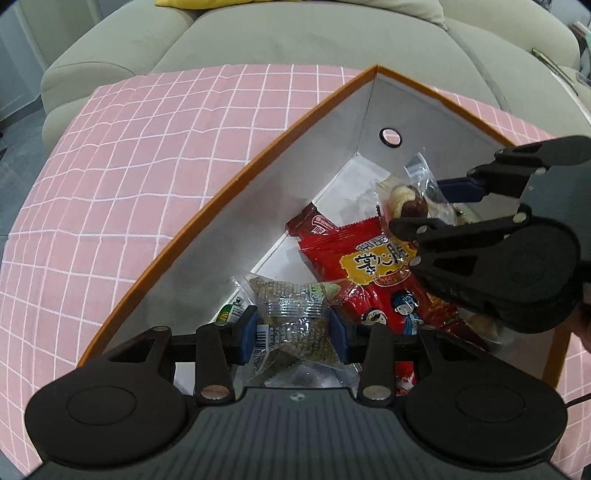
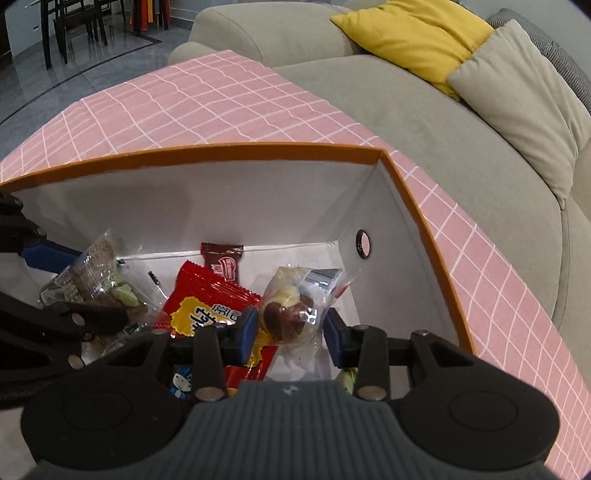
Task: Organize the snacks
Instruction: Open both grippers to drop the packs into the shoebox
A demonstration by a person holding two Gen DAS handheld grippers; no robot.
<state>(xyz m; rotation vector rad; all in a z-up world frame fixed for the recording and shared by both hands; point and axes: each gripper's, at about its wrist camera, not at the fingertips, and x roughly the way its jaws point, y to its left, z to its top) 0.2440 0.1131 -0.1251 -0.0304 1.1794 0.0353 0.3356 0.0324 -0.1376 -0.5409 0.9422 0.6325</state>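
- Left gripper [image 1: 293, 334] pinches a clear packet of greenish-brown snack [image 1: 295, 314], blue pads pressed on both sides, wrapper crumpled at the waist. It hangs nose-down just inside the near part of the box, which reads as the packet being brought in to drop.
- Right gripper [image 2: 290, 330] pinches a clear packet holding a cream and chocolate pastry [image 2: 290, 306], also pointing down into the box; same job, I'd say, one packet per hand.
- Both packets sit above the pile rather than on it, as far as I can tell.
- Red snack bag [image 1: 373, 269] lies flat on the box floor between the two grippers, part under the right one; a small brown bar [image 2: 221, 260] lies just beyond it, near the far wall.
- Box [image 1: 258, 177]: orange rim, grey inner walls, a round hole in one wall. It stands on a pink checked cloth [image 1: 147, 147], with a beige sofa [image 2: 406, 110] behind.
- Left view only: a green label [image 1: 231, 314] peeking out beside the left pad, and the whole right gripper from the side, pastry packet in its tips.
- Right view only: a yellow cushion [image 2: 413, 33], a beige cushion, dark chairs at far left, and the left gripper from the side.
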